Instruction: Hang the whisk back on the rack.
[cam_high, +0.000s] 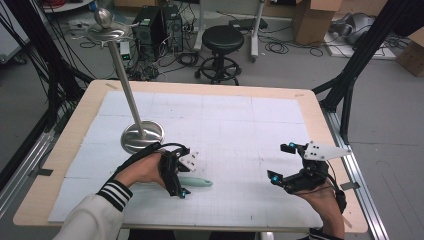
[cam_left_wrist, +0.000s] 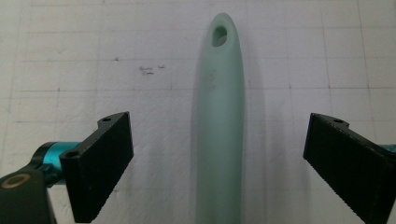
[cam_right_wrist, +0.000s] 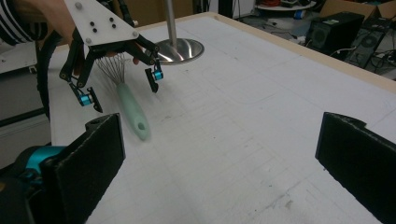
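A whisk with a mint-green handle lies on the white gridded mat near the front left. My left gripper hangs low over it, open, one jaw on each side of the handle and neither touching it. The handle's hole end points away from the left gripper. In the right gripper view the whisk's wires sit under the left gripper. My right gripper is open over the mat at the front right, holding nothing, its jaws wide apart.
A metal stand with a round base, a slanted pole and a ball on top stands just behind my left hand. Beyond the table's far edge are a black stool, computer towers and cardboard boxes.
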